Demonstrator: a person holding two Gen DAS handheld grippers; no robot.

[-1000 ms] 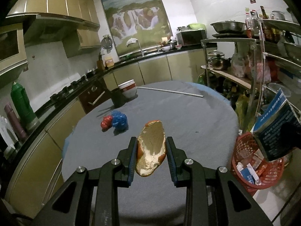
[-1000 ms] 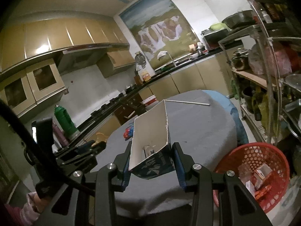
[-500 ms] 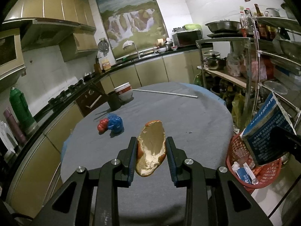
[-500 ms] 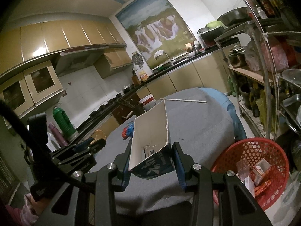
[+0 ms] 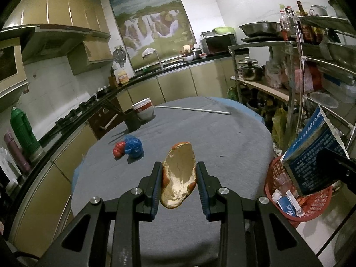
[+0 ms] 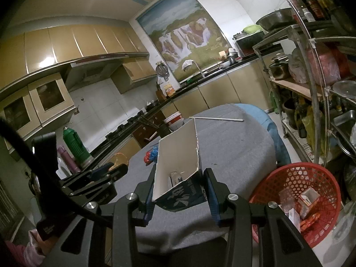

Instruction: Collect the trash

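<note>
My left gripper (image 5: 179, 173) is shut on an orange peel (image 5: 179, 173), held above the grey round table (image 5: 222, 138). My right gripper (image 6: 179, 184) is shut on an open blue carton box (image 6: 178, 160), white inside, held beside the table's right edge; the box also shows in the left wrist view (image 5: 311, 155) above the red trash basket (image 5: 311, 204). The basket (image 6: 296, 195) stands on the floor and holds several wrappers and small boxes. A crumpled blue and red wrapper (image 5: 129, 148) lies on the table.
A stack of bowls (image 5: 143, 110), a dark cup (image 5: 132, 122) and a long white rod (image 5: 193, 110) lie at the table's far side. A metal shelf rack (image 5: 300, 77) with pots stands to the right. Kitchen counters (image 5: 66, 122) run along the left.
Both grippers have drifted slightly with their loads still held. The carton box has sunk closer over the red basket in the left wrist view.
</note>
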